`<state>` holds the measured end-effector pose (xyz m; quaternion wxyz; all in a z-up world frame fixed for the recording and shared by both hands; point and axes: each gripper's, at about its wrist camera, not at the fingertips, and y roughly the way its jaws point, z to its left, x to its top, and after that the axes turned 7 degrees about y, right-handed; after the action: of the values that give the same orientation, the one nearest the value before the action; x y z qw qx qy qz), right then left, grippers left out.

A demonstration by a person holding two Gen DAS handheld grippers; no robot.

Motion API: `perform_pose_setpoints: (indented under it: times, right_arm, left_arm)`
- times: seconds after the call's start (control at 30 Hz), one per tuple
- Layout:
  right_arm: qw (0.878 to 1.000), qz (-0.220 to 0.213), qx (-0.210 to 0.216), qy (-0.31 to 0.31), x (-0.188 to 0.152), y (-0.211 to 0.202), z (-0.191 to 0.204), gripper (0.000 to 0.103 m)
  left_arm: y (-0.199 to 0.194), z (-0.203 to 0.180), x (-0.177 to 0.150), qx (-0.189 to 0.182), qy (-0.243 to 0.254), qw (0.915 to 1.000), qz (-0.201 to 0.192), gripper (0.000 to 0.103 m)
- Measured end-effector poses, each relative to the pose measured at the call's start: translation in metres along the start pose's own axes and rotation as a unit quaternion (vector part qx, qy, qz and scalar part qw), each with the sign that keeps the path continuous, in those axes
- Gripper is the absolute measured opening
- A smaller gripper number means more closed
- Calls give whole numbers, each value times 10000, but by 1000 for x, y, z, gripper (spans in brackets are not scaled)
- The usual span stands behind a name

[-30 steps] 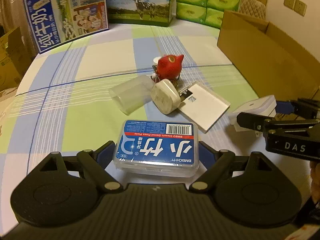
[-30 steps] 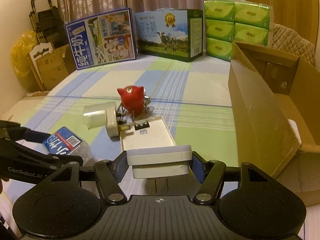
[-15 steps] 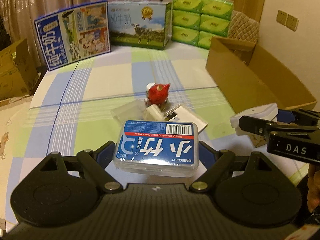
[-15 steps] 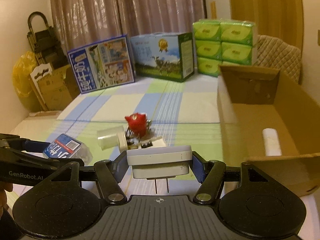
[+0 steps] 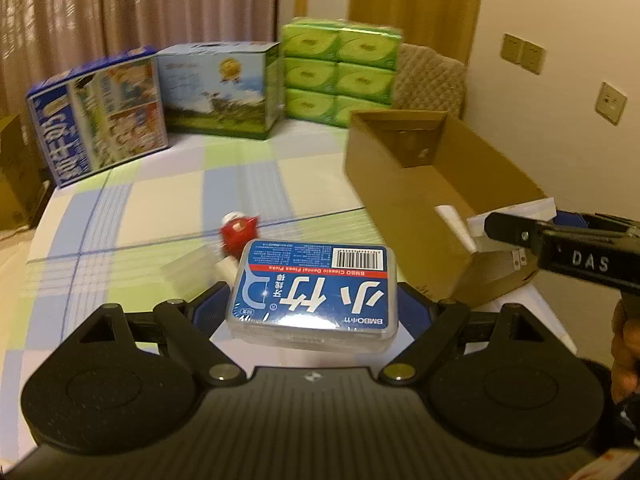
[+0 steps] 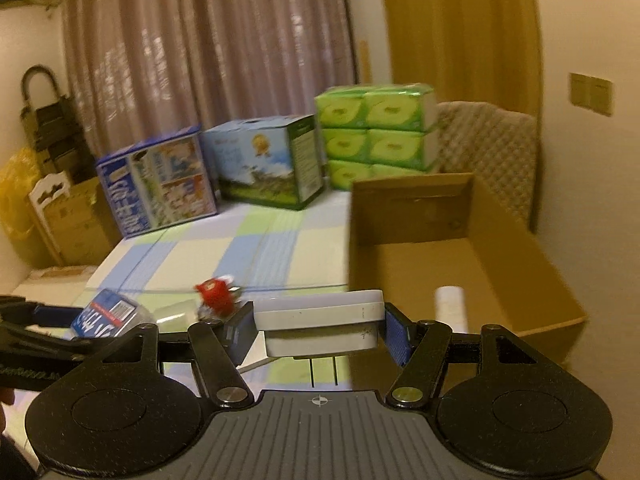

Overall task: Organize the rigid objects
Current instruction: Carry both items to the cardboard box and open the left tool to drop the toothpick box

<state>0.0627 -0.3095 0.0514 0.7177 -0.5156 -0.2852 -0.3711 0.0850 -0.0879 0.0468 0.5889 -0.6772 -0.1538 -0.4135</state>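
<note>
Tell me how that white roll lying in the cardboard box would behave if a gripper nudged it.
The white roll is a cylinder lying on its side on the floor of the cardboard box, so it would likely roll sideways until a wall stops it. It looks smooth, so fingers might slip. Its weight and stiffness cannot be judged.

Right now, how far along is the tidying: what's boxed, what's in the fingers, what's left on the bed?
Done: one white cylinder lies in the cardboard box. In hand: the left gripper is closed on the floss pick case, and the right gripper is closed on the white plug adapter; neither is in the box yet. Left on the bedspread: the red toy and a few blurred pale items beside it.
</note>
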Motion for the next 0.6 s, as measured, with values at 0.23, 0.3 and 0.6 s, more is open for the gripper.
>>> perform_pose_setpoints:
  times: [0.23,0.3,0.6]
  right_arm:
    - [9988,-183,-445,70,24,-11,-44,62]
    - [9981,-222,-569,76,31,-11,-56,62]
    - [9951,-227,-945,177,52,-5,-104,62]
  left_arm:
    - [14,-38,28,-370,235,9989,-169,85]
    - [20,-49,37,-488,316,9981,-199,85]
    - [57,-97,68,-886,623,9939,-186,85]
